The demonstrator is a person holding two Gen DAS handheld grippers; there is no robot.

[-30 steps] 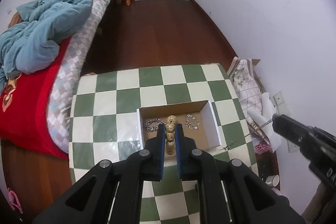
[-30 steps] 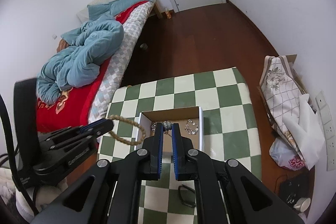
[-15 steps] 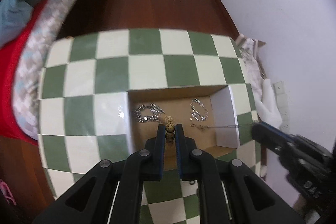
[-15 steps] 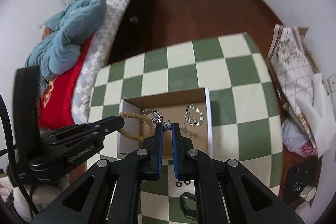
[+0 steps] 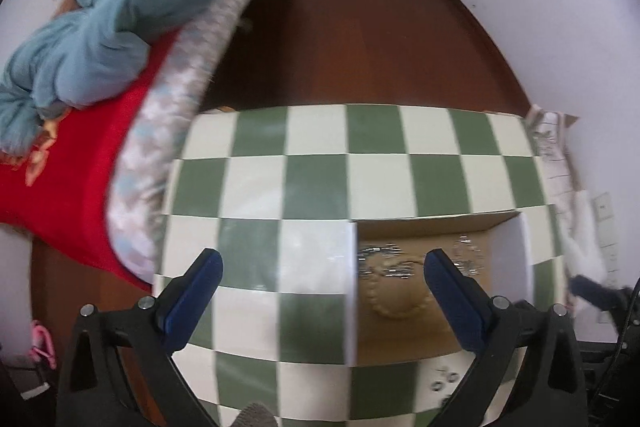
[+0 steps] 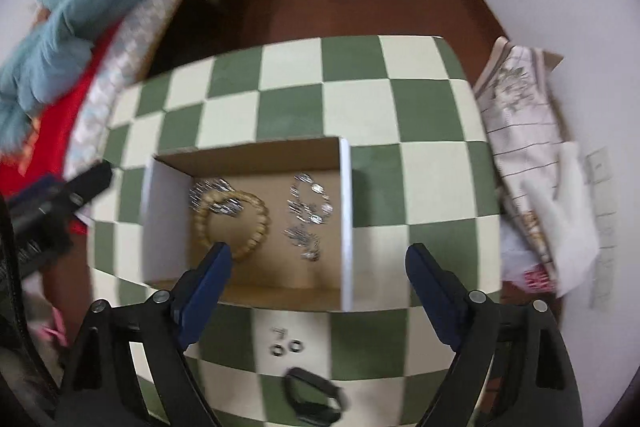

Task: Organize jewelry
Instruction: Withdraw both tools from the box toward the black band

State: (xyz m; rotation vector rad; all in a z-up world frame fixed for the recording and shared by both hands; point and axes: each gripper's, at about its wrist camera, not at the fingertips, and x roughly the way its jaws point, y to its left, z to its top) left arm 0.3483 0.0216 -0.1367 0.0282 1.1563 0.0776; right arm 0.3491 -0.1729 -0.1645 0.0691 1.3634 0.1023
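Because both views are smeared by motion, we can make out the jewelry only in part. Our left gripper point(image 5: 320, 263) has its jaws opening, spread wide with nothing between them but the checkered tablecloth point(image 5: 312, 183) and the left wall of the cardboard box point(image 5: 352, 291). Beyond its right finger, inside the box, we see the beaded bracelet point(image 5: 394, 301) as a pale blurred loop lying on the box floor, and past it a silver chain bracelet point(image 5: 380, 259) reduced to glinting streaks.

Our right gripper point(image 6: 318, 255) also has its jaws opening, the blue pads wide apart and pinching nothing. Its left finger point(image 6: 208, 279) overlaps the near edge of the beaded bracelet point(image 6: 232, 217), hiding a small part; we cannot tell whether they touch. Between the fingers and further ahead lie a second silver bracelet point(image 6: 310, 199) and a thin chain point(image 6: 302, 241) bunched just before it, too fine to read in detail. Nearer than the fingertips, outside the box, sit small dark rings point(image 6: 286, 343) and a black loop-shaped object point(image 6: 312, 399), cut off by blur. Off beyond the right finger, a white bag point(image 6: 536, 275) carries red printing that we cannot read. We find no legible writing on the box.
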